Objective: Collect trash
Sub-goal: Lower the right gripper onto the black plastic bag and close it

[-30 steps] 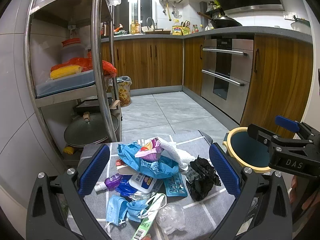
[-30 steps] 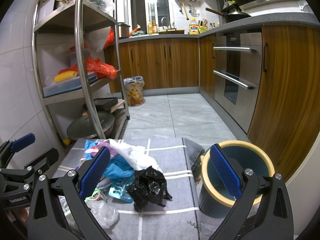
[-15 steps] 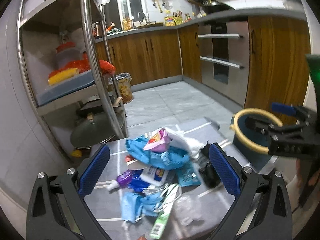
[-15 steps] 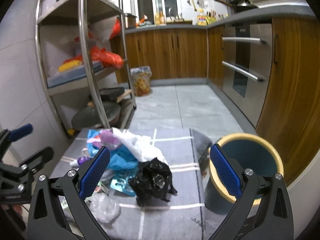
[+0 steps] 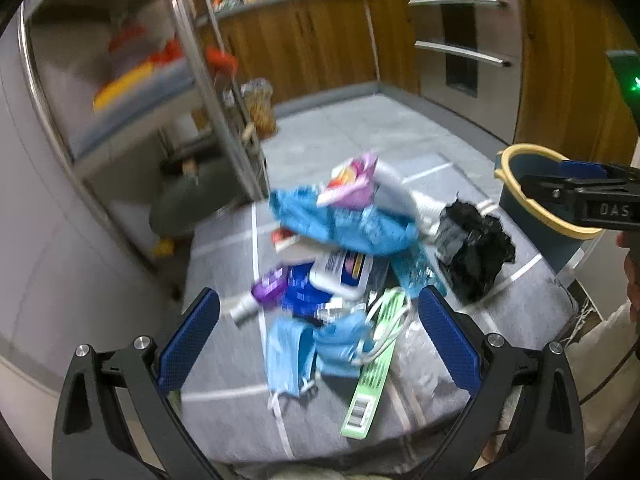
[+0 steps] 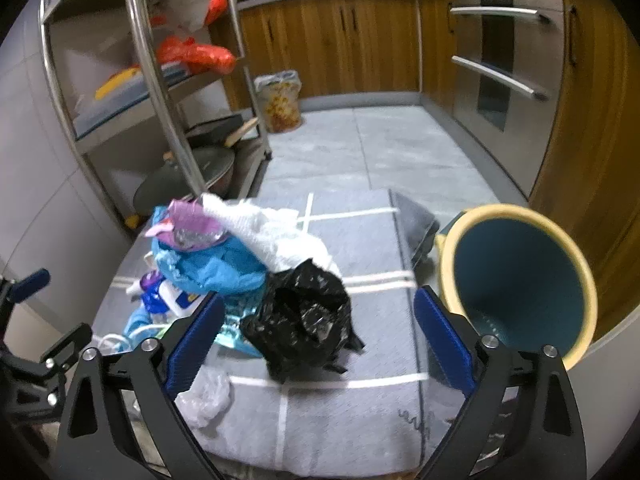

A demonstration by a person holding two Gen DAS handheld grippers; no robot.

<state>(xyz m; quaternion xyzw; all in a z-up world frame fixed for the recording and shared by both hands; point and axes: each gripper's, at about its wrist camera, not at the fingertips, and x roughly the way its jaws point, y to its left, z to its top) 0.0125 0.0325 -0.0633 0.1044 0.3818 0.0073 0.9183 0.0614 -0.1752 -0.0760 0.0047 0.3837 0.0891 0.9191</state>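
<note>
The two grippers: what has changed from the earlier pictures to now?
Both grippers have tipped down toward the trash pile. The right gripper now frames the black bag, its jaws just closing slightly, not touching. The left gripper stays open. Trash and bin lie unmoved.

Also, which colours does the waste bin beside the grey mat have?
The bin is dark teal-blue with a pale yellow rim; the right wrist view shows it best.
</note>
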